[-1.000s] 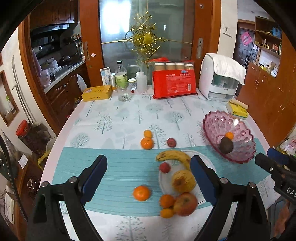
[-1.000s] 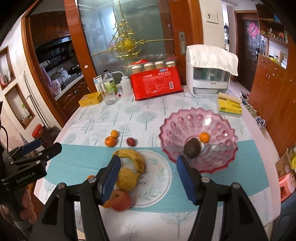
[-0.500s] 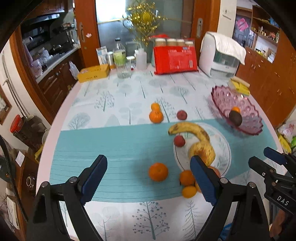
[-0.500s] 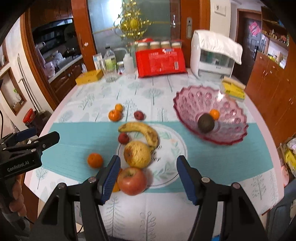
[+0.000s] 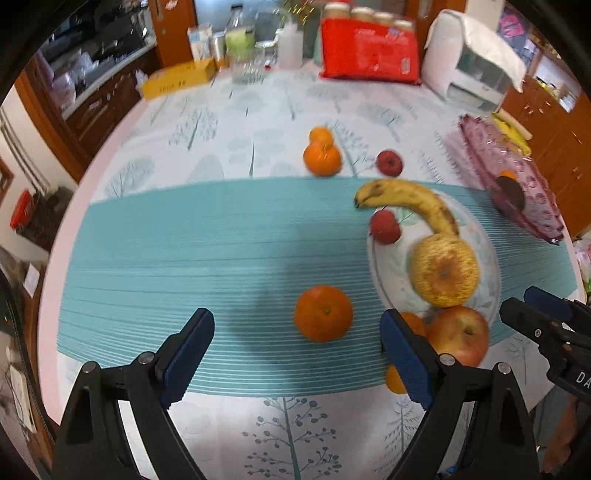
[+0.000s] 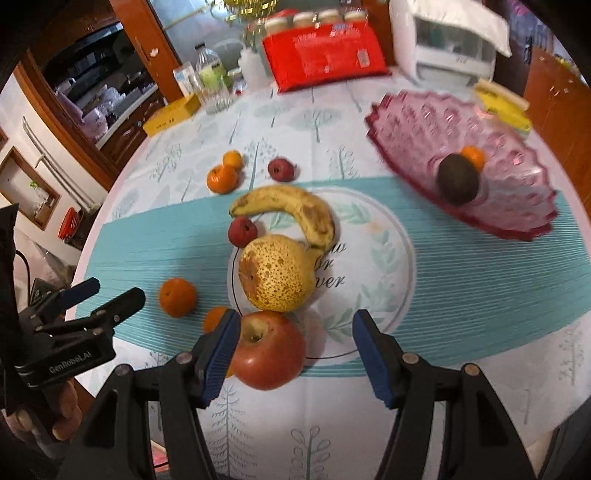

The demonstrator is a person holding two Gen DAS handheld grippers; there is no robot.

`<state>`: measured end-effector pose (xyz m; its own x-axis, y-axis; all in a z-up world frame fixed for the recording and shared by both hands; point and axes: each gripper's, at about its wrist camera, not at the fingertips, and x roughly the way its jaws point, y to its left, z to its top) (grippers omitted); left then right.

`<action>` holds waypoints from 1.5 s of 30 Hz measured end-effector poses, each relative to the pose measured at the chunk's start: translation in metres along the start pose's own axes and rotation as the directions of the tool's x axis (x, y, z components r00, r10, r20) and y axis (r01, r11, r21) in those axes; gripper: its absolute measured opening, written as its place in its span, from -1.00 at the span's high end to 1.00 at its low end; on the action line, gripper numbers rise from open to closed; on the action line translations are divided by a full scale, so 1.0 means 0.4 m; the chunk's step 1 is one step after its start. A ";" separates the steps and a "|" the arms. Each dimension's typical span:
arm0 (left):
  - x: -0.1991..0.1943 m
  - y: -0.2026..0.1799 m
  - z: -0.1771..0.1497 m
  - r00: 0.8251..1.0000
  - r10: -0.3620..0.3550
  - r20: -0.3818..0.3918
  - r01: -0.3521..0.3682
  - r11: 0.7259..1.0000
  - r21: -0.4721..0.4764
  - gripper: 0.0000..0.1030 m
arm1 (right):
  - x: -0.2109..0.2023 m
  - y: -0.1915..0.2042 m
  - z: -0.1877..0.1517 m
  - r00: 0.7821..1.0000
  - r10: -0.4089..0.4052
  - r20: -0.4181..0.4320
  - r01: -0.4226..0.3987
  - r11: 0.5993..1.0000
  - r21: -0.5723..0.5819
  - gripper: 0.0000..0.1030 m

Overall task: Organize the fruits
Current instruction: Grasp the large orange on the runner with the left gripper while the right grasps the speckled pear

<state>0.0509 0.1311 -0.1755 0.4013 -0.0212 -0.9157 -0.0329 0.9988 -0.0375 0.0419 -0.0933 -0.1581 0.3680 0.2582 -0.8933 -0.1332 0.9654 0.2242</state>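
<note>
I count one banana (image 6: 291, 210), one pear (image 6: 275, 273), one apple (image 6: 269, 349), three small red fruits (two by the banana (image 6: 242, 230) (image 6: 281, 169), hard to name), and six oranges: two touching beyond the teal band (image 6: 222, 178), one alone on the band (image 5: 323, 313), two half hidden by my fingers near the apple (image 5: 413, 325), one in the bowl (image 6: 473, 157). The pink bowl (image 6: 424, 122) also holds one dark fruit (image 6: 457, 179), so most fruit is outside it, on and around the printed plate (image 6: 380, 258). My left gripper (image 5: 297, 352) stands wide with nothing gripped, the lone orange just ahead of the gap between its fingers. My right gripper (image 6: 291, 349) is about half open; the apple sits between its fingers, against or just beside the left pad (image 6: 218, 354) and clear of the right one, so not gripped. Compared with a second ago, both grippers have come down and tipped toward the table: the fruit looms larger, the far wall has slid out of the top, and neither gripper's gap has changed. At the back stand a red pack (image 5: 369, 59), four jars (image 5: 365, 14), one yellow box (image 5: 177, 79), bottles, a glass (image 5: 247, 70) and a white appliance (image 5: 476, 74). The pear and banana crowd just behind the apple, and each gripper shows at the edge of the other's view
</note>
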 end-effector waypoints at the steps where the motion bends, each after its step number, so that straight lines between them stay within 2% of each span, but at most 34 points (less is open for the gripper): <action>1: 0.010 0.004 0.001 1.000 -0.002 -0.009 0.002 1.000 -0.010 -0.75 | 0.013 0.001 0.005 1.000 0.005 -0.011 -0.005 1.000 -0.005 -0.24; 10: 0.107 0.021 0.009 0.996 -0.035 -0.084 0.026 0.995 -0.098 -0.75 | 0.114 -0.002 0.057 0.995 0.039 -0.096 -0.043 0.998 -0.036 -0.24; 15: 0.133 0.020 0.013 0.994 -0.031 -0.103 0.021 0.994 -0.105 -0.75 | 0.148 -0.013 0.075 0.987 0.082 -0.136 -0.086 0.996 -0.024 -0.24; 29: 0.170 0.012 -0.006 0.986 -0.086 -0.144 0.069 0.990 -0.119 -0.30 | 0.208 -0.007 0.102 0.963 0.207 -0.171 -0.210 0.978 0.002 -0.25; 31: 0.167 0.009 -0.007 0.986 -0.093 -0.140 0.078 0.991 -0.113 -0.20 | 0.207 -0.005 0.100 0.963 0.208 -0.170 -0.211 0.977 -0.003 -0.24; 34: 0.163 -0.005 -0.009 0.983 -0.122 -0.140 0.109 0.989 -0.096 0.12 | 0.204 0.001 0.095 0.966 0.200 -0.163 -0.207 0.978 -0.031 -0.20; 45: 0.152 -0.029 -0.009 0.989 -0.093 -0.117 0.086 0.994 -0.063 0.16 | 0.171 0.031 0.089 0.985 0.145 -0.098 -0.155 0.982 -0.108 -0.13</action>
<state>0.0725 0.1182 -0.2320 0.2926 -0.1188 -0.9488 -0.0563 0.9884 -0.1411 0.0982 -0.0625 -0.2024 0.2524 0.3907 -0.8853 -0.2871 0.9039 0.3170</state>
